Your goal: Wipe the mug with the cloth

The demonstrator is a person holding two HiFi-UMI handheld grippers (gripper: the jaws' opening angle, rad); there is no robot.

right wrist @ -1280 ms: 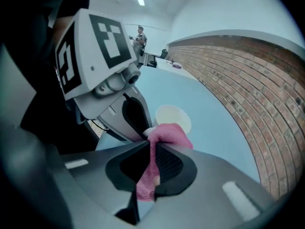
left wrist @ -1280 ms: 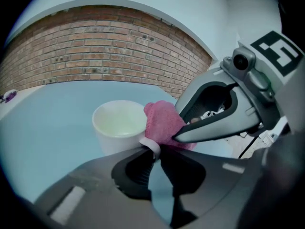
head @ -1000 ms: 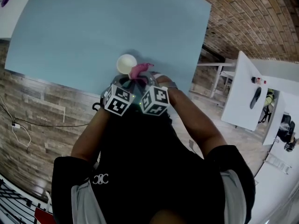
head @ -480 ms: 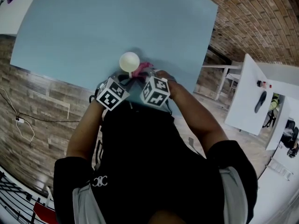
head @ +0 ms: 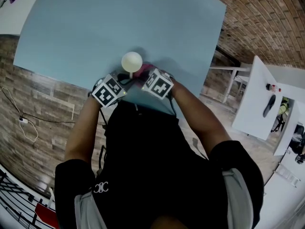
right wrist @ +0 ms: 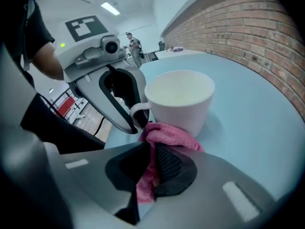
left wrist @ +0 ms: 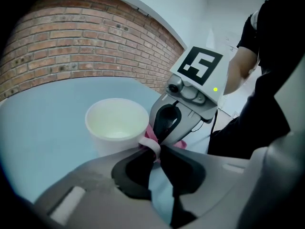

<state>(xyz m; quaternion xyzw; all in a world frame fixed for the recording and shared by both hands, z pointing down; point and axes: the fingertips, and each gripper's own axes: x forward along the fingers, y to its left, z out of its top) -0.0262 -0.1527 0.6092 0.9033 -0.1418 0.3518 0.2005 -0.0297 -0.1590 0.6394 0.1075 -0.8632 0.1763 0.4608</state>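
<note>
A white mug (head: 132,61) (left wrist: 116,123) (right wrist: 180,99) stands upright on the light blue table (head: 119,23) near its front edge. My left gripper (head: 125,76) (left wrist: 156,151) is shut on the mug's handle (left wrist: 151,144) (right wrist: 135,111). It shows in the right gripper view as a grey body with a marker cube (right wrist: 86,27). My right gripper (head: 144,75) (right wrist: 152,151) is shut on a pink cloth (right wrist: 169,135) (left wrist: 179,144). The cloth is bunched against the lower side of the mug beside the handle. In the head view only a sliver of the cloth (head: 143,69) shows.
The table's front edge (head: 143,97) runs just under both grippers. Wood-look floor (head: 43,104) with a cable (head: 24,125) lies to the left. A brick wall (head: 262,18) and white tables (head: 252,99) are to the right.
Both marker cubes have rolled and sunk toward the table. The right gripper has come down with the cloth against the mug's side, so less pink shows in the head view. The mug stays put.
</note>
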